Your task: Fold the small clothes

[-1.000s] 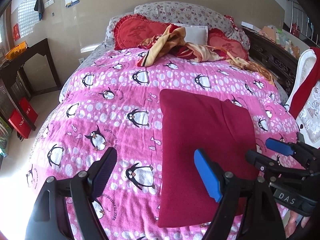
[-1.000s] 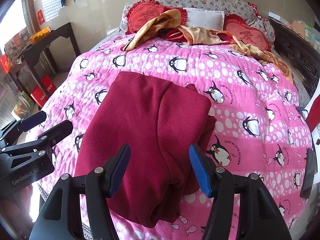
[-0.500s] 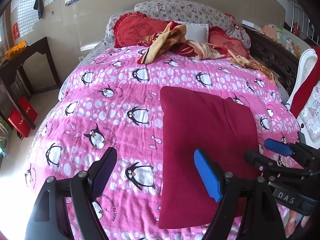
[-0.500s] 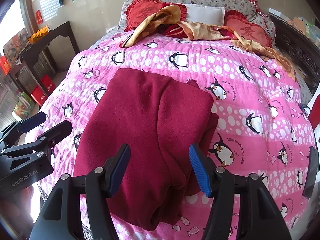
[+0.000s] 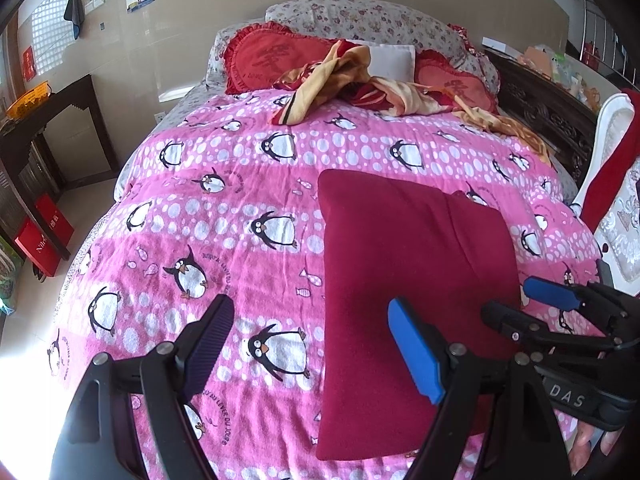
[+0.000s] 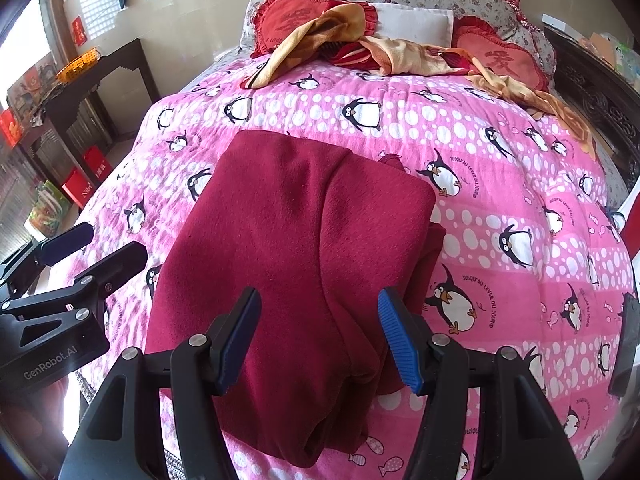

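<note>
Left wrist view
Left tool (image 5: 310, 344): jaws wide apart, nothing btwn, above bed.
Garment (image 5: 404, 256): dark red, folded, flat on pink penguin blanket (image 5: 224, 216), right of tool.
Right tool (image 5: 516, 304): at garment's right edge.

Right wrist view
Right tool (image 6: 318, 336): jaws apart, gripping nothing, over garment (image 6: 304, 232) near edge.
Left tool (image 6: 94, 246): beside garment's left edge, jaws apart.
Pillows (image 6: 416, 24): far end of bed.

Matt fleecy maroon garment (image 6: 296, 232), nubbly terry penguin blanket (image 5: 224, 216), dark carved-wood bedframe (image 5: 548, 116)
</note>
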The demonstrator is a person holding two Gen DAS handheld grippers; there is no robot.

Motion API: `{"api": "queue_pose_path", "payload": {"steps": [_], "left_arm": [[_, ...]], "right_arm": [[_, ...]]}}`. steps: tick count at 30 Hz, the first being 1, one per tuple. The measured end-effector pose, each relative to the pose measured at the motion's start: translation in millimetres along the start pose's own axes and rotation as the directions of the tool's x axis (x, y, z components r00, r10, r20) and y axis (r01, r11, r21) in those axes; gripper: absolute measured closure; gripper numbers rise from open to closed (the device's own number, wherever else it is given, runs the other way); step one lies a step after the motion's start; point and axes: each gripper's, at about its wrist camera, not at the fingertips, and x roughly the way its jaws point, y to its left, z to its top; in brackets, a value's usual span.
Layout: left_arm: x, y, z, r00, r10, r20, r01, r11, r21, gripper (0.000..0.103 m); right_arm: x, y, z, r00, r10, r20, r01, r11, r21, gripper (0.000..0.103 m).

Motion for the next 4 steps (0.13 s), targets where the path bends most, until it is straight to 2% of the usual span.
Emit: {"api": "queue_pose_path", "payload": {"steps": [4], "left_arm": [[5.7,5.2,0.3,1.0,-0.008,0.006,0.008,1.0,-0.002,0.02]], "right_arm": [[4.0,-3.6,0.1,1.0,0.004,-0.002,-0.004,1.0,0.007,0.057]]}}
